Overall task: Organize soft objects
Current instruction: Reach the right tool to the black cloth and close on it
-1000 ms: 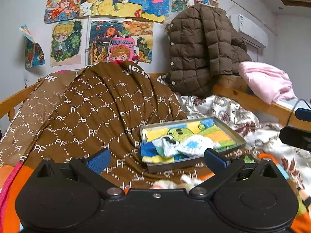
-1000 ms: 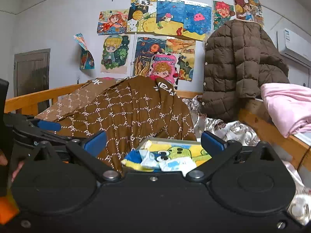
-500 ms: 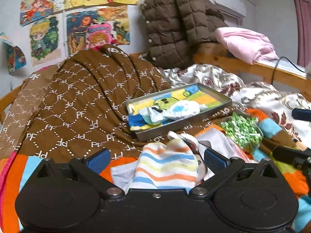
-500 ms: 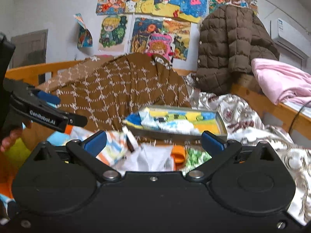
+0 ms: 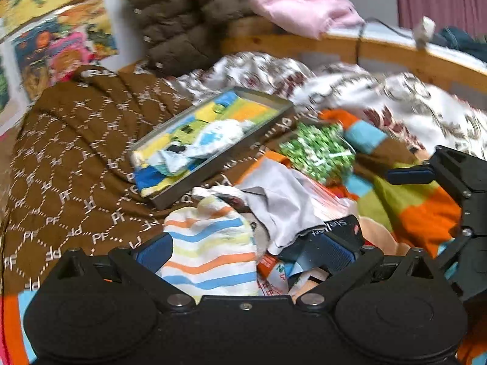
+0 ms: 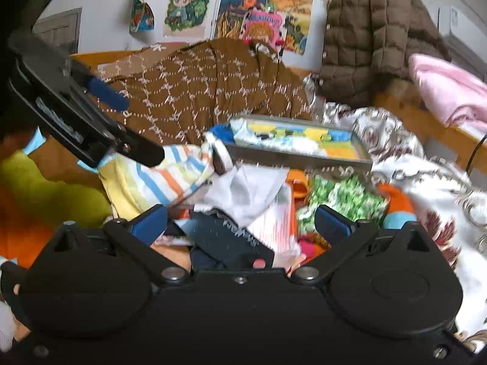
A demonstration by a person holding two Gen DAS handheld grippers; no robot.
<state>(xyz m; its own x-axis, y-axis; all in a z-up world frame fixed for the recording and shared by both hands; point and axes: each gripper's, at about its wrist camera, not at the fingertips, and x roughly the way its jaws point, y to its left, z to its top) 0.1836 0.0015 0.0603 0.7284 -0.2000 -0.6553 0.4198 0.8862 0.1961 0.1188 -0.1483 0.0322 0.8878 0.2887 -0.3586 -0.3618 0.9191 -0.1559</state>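
A pile of soft things lies on the bed: a striped sock, a white cloth, a dark navy sock and a green patterned item. My left gripper is open, low over the pile, its fingers either side of the striped sock. My right gripper is open over the navy sock and white cloth. A grey tray behind the pile holds a blue-and-white sock on a colourful lining; it also shows in the right wrist view.
A brown patterned quilt is heaped to the left. A floral blanket lies to the right. A wooden bed rail runs behind, with a brown puffer jacket and pink bedding on it.
Both grippers have dipped down and forward toward the pile of soft things, which now fills the space between their fingers. Both stay open.
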